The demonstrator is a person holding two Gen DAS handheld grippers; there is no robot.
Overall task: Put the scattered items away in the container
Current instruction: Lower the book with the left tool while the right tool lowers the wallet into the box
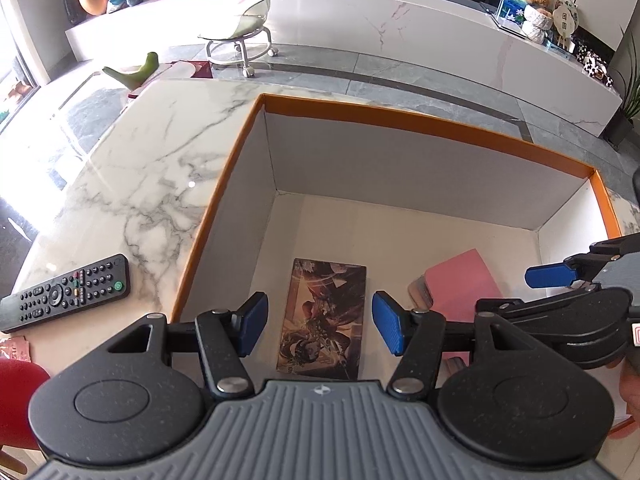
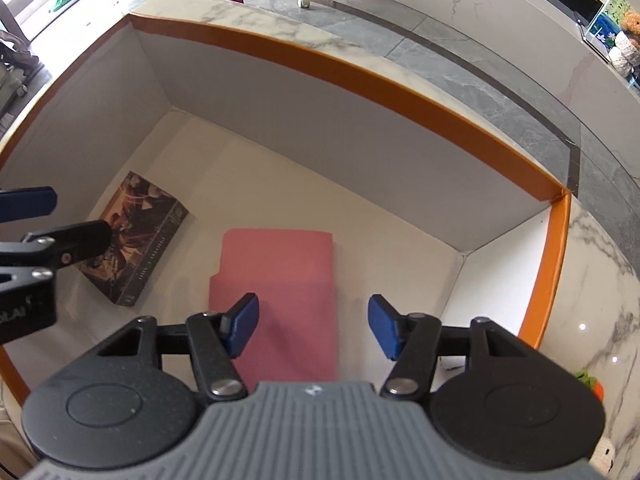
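Container: a large open cardboard box with an orange outer rim and white inner walls (image 1: pixel 400 120) (image 2: pixel 360 76) stands on a white marble tabletop with grey veins (image 1: pixel 140 168) (image 2: pixel 600 280).
Left gripper: the black two-finger tool with blue pads (image 1: pixel 319 322) hangs above the near left part of the box, fingers spread wide, nothing between them. Its blue pad and black linkage also show at the left edge of the right wrist view (image 2: pixel 28 202).
Right gripper: the matching black tool with blue pads (image 2: pixel 313 330) hangs above the near right part of the box, fingers likewise wide apart and empty. It shows at the right edge of the left wrist view (image 1: pixel 550 276).
Illustrated box: a flat rectangular carton printed with dark fantasy artwork (image 1: pixel 324 318) (image 2: pixel 134 236) lies on the box floor, directly below the gap of the left gripper and left of the right gripper.
Pink item: a flat pink rectangular pouch or folder (image 1: pixel 464 284) (image 2: pixel 276 284) lies on the box floor to the right of the illustrated carton, beneath the right gripper's left finger.
Remote: a long black remote control with small coloured buttons (image 1: pixel 66 292) lies on the marble outside the box, to its left and to the left of the left gripper.
Right edge: a small green and orange object (image 2: pixel 588 382) sits on the marble right of the box; what it is cannot be told.
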